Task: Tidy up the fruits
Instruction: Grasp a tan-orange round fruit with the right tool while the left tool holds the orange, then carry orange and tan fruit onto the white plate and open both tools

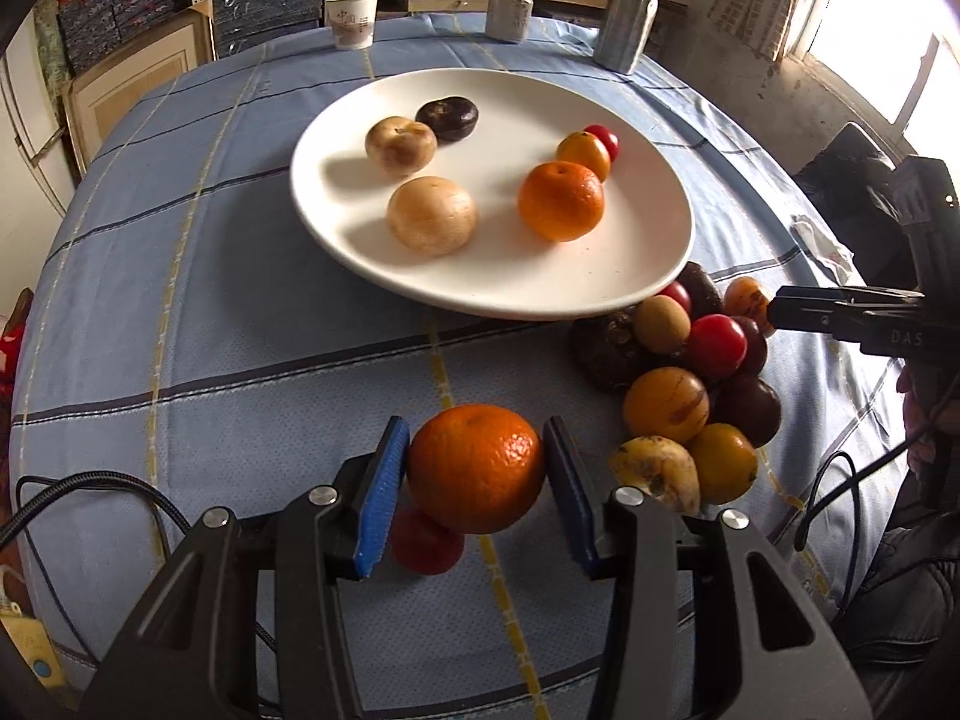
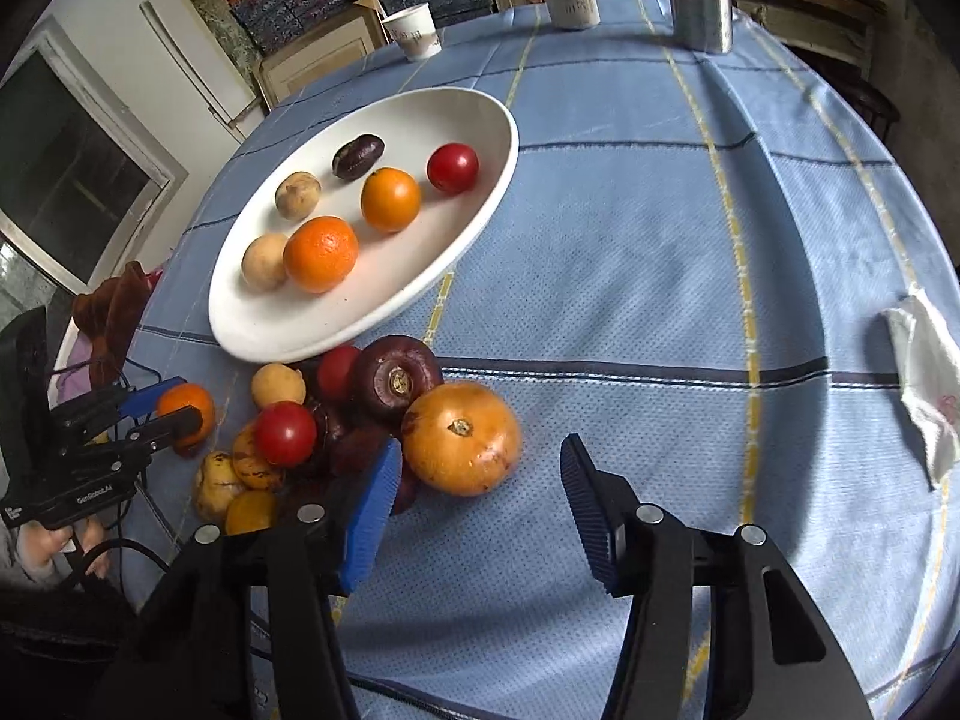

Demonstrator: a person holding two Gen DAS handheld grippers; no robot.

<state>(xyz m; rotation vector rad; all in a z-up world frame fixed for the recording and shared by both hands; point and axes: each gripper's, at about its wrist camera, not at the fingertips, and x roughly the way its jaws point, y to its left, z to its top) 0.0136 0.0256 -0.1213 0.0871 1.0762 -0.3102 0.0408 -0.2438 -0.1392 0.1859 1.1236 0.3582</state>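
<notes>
Mandarin bright orange, dimpled, clamped in left claw, right claw apart.

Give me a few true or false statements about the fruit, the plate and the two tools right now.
1. The left tool grips an orange. True.
2. The white plate holds six fruits. True.
3. The right tool holds a red tomato. False: its jaws stand apart, gripping nothing, beside a large orange-yellow fruit.
4. The paper cup stands on the plate. False: it stands on the tablecloth, past the plate.
</notes>
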